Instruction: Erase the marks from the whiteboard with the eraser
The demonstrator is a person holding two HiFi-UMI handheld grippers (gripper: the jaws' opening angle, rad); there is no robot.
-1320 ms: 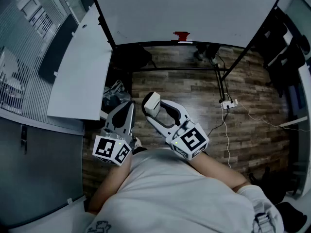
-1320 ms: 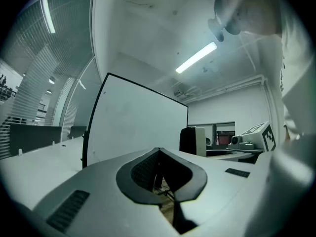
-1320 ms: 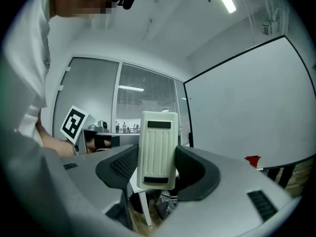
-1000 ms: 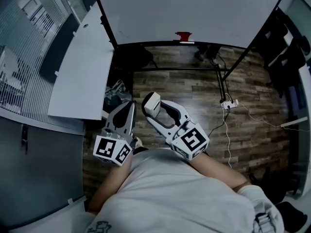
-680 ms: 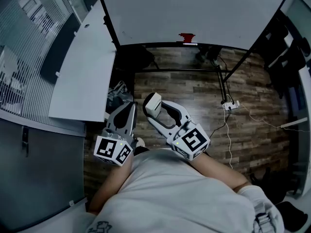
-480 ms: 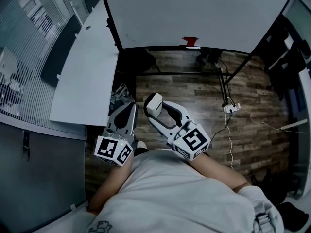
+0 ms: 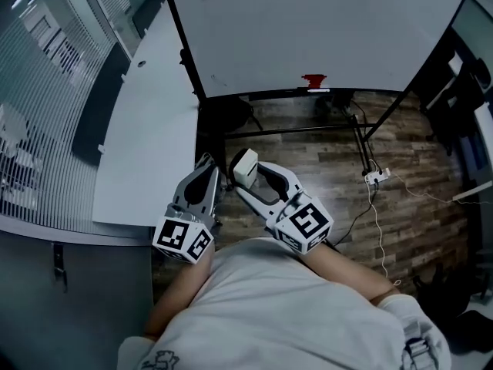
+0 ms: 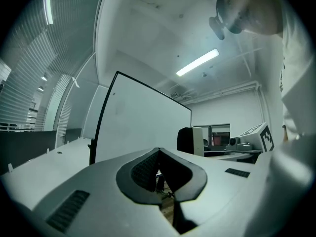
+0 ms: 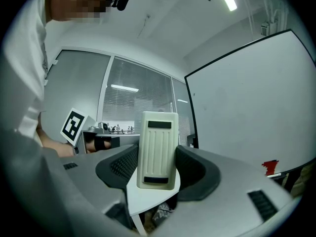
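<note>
Holding the eraser (image 9: 157, 149) in your right claw (image 7: 250, 182), you've got the jaws closed on its two long sides, and it stands up between them with its long axis running out along the jaws, ribbed back facing the right gripper's camera. Your left claw (image 7: 204, 177) sits just beside it on the left, jaws together with nothing between them, so it has no part in this. Now look where the work is: the whiteboard (image 7: 308, 29) stands ahead of you, well apart from both claws, and the only thing I can pick out on it is a small red mark (image 7: 313, 80) right at its bottom edge. That mark lies forward and off to the right of the eraser, and the right gripper view agrees, putting the red patch low and to the right of the jaws. Your right claw is the nearer one, I'd say, so the reach goes forward and rightward, low on the board, with the desk (image 7: 150, 145) well out of the way on your left.
</note>
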